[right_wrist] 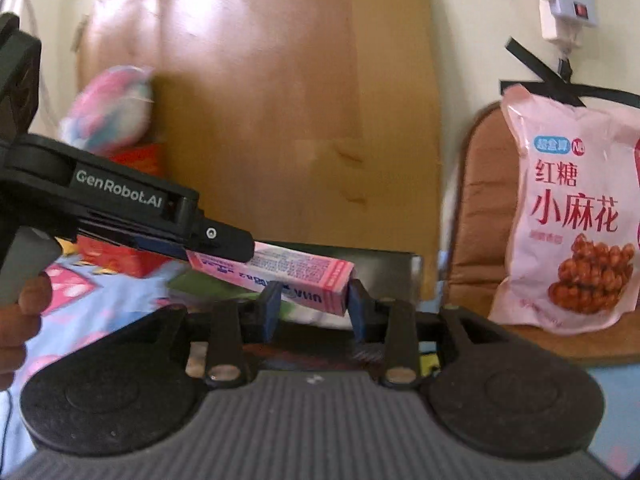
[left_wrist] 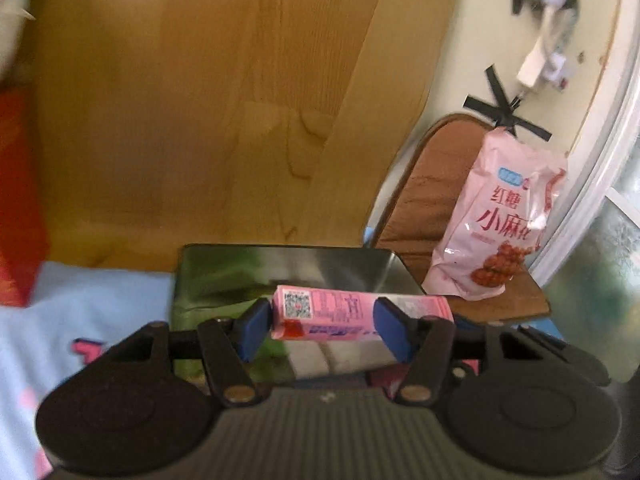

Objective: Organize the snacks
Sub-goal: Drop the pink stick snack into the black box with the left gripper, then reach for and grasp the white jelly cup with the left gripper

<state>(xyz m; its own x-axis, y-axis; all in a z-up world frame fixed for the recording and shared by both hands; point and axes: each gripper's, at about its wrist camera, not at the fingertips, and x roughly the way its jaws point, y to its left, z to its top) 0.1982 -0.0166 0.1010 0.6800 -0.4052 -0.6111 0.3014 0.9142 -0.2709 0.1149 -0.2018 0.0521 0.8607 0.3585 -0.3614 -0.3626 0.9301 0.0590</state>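
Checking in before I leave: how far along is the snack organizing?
Done: nothing looks sorted yet. In hand: the left gripper and right gripper both clamp one pink box above a metal tin. Left: placing that box, plus the pink snack bag standing on the chair.

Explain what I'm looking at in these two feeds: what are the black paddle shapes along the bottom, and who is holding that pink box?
Each picture comes from a camera mounted on a hand-held gripper, looking forward along its two blue-padded fingers; the black shapes are the gripper's own body. A person carries one gripper in each hand.

In the left wrist view, the left gripper clamps the pink box across its length. In the right wrist view, the right gripper grips the same box at its end, and the black arm entering from the left is the other gripper. So both hold one box.

Behind it stand a wooden board, a dark tray, and a pink snack bag on a brown chair.
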